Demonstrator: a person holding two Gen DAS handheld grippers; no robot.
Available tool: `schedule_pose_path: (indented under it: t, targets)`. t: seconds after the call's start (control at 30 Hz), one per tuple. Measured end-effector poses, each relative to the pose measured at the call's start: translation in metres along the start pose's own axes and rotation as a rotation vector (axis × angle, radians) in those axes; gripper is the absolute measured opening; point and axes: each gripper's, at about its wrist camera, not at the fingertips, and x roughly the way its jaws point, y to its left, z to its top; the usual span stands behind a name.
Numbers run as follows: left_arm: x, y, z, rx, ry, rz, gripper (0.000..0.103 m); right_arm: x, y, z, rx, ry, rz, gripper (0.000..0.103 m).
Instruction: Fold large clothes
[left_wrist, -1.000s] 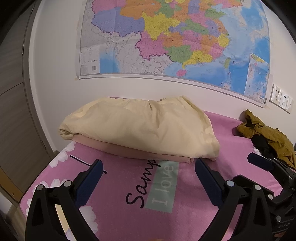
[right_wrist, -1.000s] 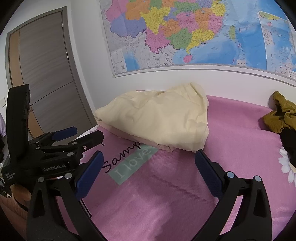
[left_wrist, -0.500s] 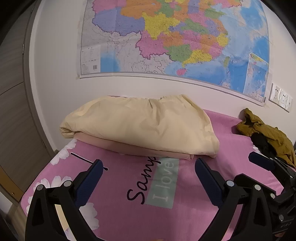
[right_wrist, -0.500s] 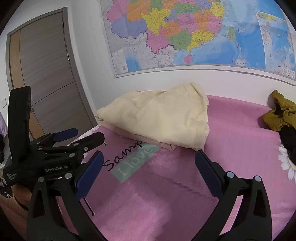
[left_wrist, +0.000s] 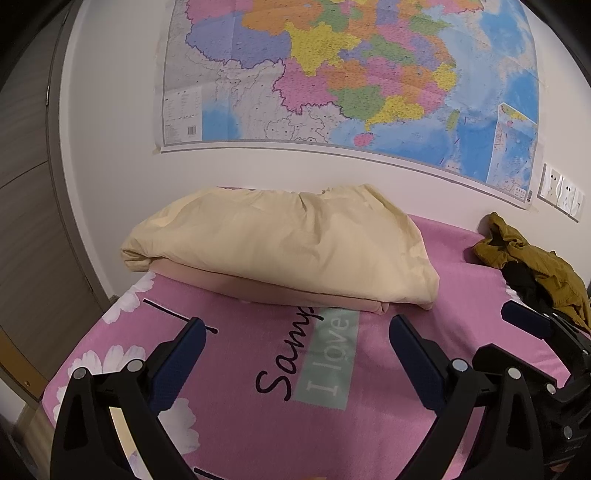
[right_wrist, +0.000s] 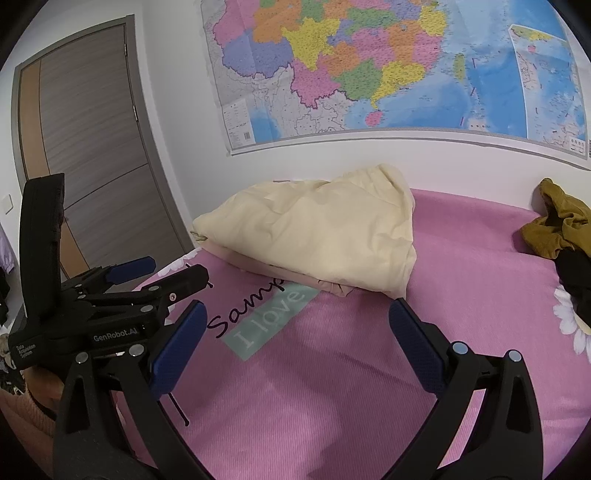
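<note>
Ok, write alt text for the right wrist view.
The open right gripper hovers over a pink bedspread, facing a folded cream garment by the wall. The left gripper sits at left, a mustard garment at far right, a wall map above.

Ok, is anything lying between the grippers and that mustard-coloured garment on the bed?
Nothing visible blocks it. The mustard garment lies crumpled at the bed's right by the wall; only bare pink bedspread lies between it and the open right gripper. The folded cream bedding sits off left.
</note>
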Motion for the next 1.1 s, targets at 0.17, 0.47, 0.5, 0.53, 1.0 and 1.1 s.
schedule_pose_path:
  t: [0.17, 0.47, 0.5, 0.53, 1.0, 1.1]
  targets:
    - [-0.0006, 0.0008, -0.0009, -0.003, 0.000, 0.002, 0.096, 0.0001, -0.0013, 0.0010, 0.000, 0.000, 0.005, 0.097]
    - [0.0001, 0.0006, -0.0026, -0.003, 0.003, 0.003, 0.096, 0.0006, -0.0031, -0.0001, 0.002, 0.003, 0.006, 0.097]
    - [0.0000, 0.0011, -0.0030, -0.003, 0.003, 0.002, 0.096, 0.0008, -0.0031, 0.0000, 0.001, 0.004, 0.002, 0.097]
    - [0.0002, 0.0011, -0.0028, -0.003, 0.004, 0.001, 0.096, 0.0005, -0.0032, -0.0001, 0.001, 0.003, 0.002, 0.097]
    - [0.0017, 0.0010, -0.0036, -0.001, 0.010, -0.003, 0.096, 0.0005, -0.0020, -0.0013, 0.001, 0.011, 0.004, 0.097]
    - [0.0029, 0.0011, -0.0035, -0.001, 0.012, -0.001, 0.096, 0.0010, -0.0030, -0.0014, 0.003, 0.013, 0.005, 0.097]
